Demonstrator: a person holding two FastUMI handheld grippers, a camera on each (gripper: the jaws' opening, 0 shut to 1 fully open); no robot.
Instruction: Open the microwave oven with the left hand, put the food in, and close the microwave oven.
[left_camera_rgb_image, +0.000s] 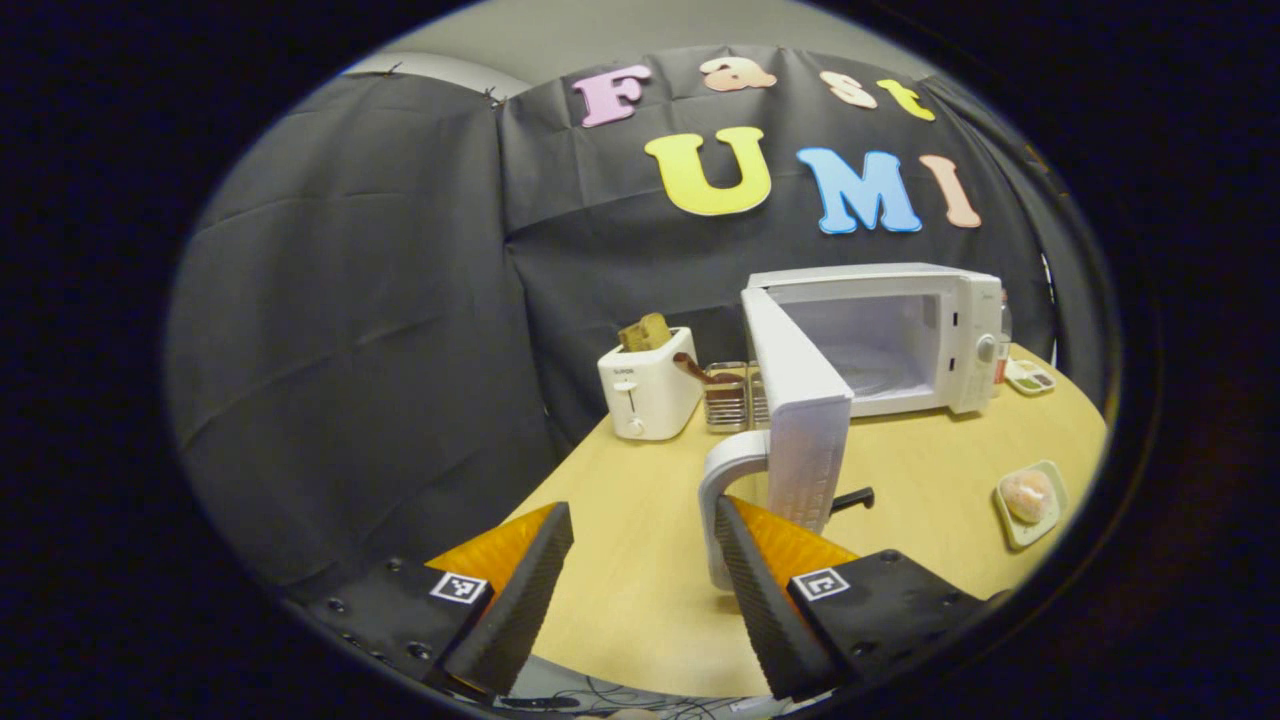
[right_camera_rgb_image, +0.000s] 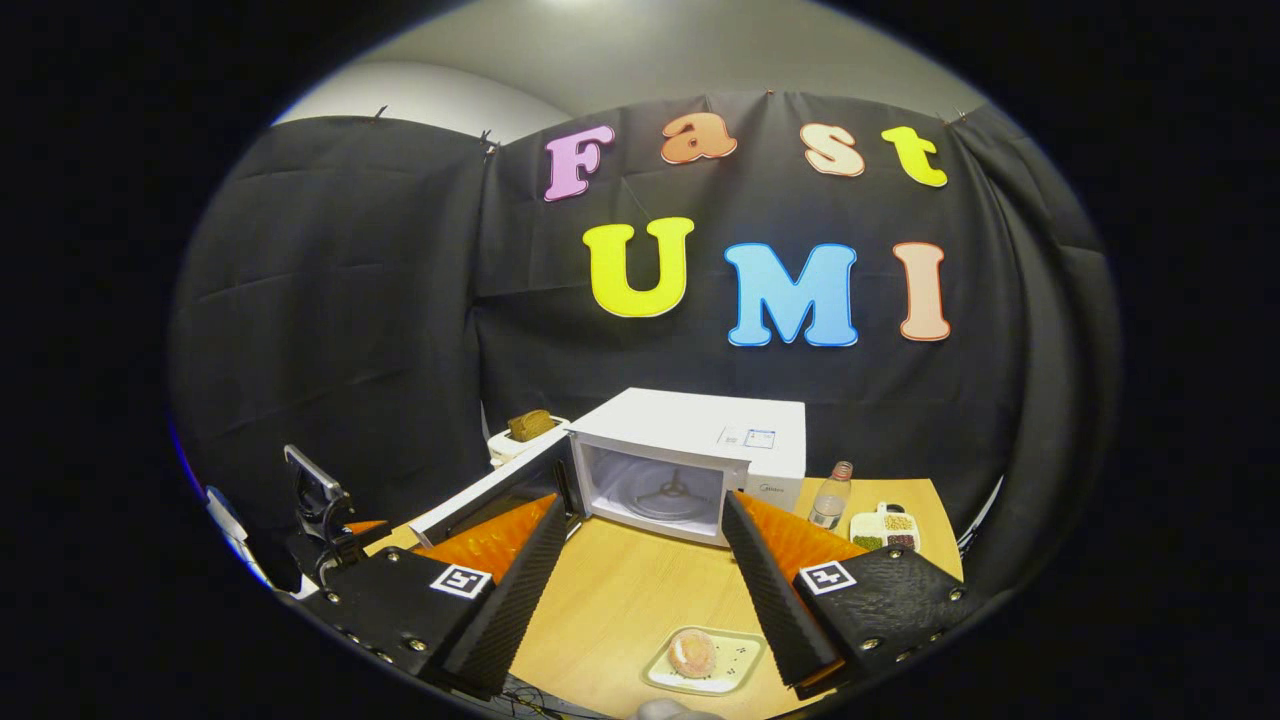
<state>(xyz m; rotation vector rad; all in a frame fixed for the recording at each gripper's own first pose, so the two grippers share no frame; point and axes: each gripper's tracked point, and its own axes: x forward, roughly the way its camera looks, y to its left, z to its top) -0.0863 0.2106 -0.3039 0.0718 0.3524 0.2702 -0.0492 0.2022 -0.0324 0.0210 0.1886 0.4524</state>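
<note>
Left gripper view sits low, close beside the open microwave door (left_camera_rgb_image: 800, 400); right gripper view faces its cavity from higher, farther back.

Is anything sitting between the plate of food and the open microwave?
Nothing visible. In the right gripper view, bare table runs from the food plate to the microwave cavity, with the door swung aside to the left.

White microwave oven (right_camera_rgb_image: 690, 450) at table's far side, door (left_camera_rgb_image: 800, 410) swung open. Food (right_camera_rgb_image: 692, 653) on small tray (right_camera_rgb_image: 735, 662), near edge.
</note>
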